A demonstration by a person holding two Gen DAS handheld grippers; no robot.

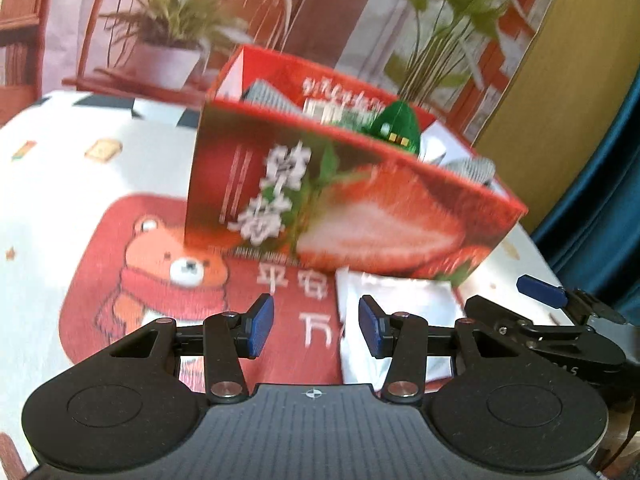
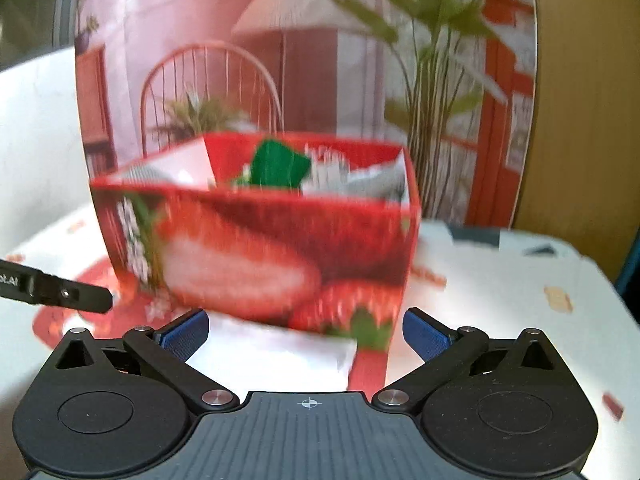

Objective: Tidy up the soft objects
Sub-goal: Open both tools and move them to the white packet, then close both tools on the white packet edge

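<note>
Both claws, left (image 1: pixel 316 326) and right (image 2: pixel 306 334), gape empty over a flat white packet (image 1: pixel 400 320) beside the glossy strawberry-printed box (image 1: pixel 340 208).

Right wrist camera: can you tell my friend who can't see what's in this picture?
A red strawberry box stands on the cartoon tablecloth, holding a green plush toy and white packets. A white packet lies in front, below the right gripper, whose jaws are open and empty.

The left gripper (image 1: pixel 316 326) has its two blue-padded fingers parted with nothing between them. The right gripper (image 2: pixel 306 334) has its blue fingers spread wider, also holding nothing. The left gripper's black finger reaches in at its left.
</note>
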